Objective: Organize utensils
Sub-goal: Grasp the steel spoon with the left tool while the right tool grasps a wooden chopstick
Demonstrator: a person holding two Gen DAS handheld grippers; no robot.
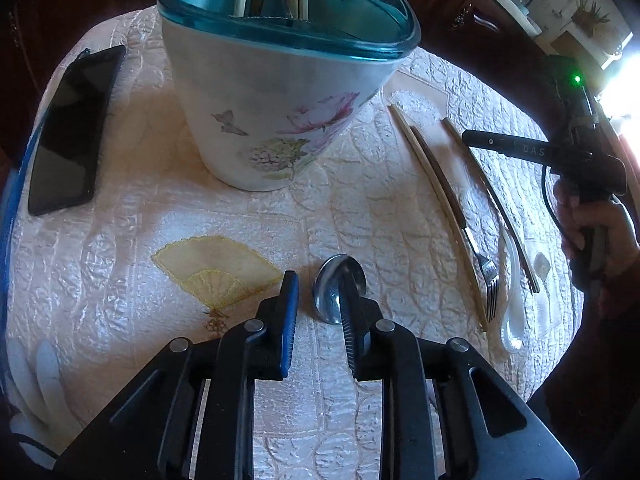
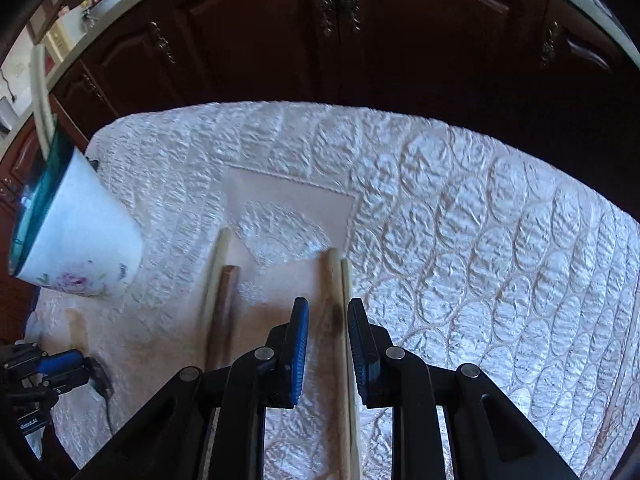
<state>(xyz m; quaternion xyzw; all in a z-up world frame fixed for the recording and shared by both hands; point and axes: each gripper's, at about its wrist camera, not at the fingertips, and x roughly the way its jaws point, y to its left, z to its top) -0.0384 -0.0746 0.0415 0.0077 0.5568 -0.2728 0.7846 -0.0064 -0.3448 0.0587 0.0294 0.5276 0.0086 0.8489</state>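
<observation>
Wooden chopsticks (image 2: 340,304) lie on the quilted tabletop (image 2: 480,220) between my right tongs' (image 2: 328,316) narrow, not-yet-pinching pads; my left tongs (image 1: 318,296), narrow and empty, hover beside the spoon (image 1: 334,280), holder (image 1: 280,100) beyond.

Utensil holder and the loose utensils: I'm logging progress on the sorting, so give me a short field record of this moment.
holder: utensil holder, upright, chopsticks already inside
left hand-held gripper: open, above metal spoon lying on the tablecloth
right hand-held gripper: open, straddling a chopstick pair, pads not pressing
loose on cloth: fork, white spoon, more chopsticks
other: phone left of holder
</observation>
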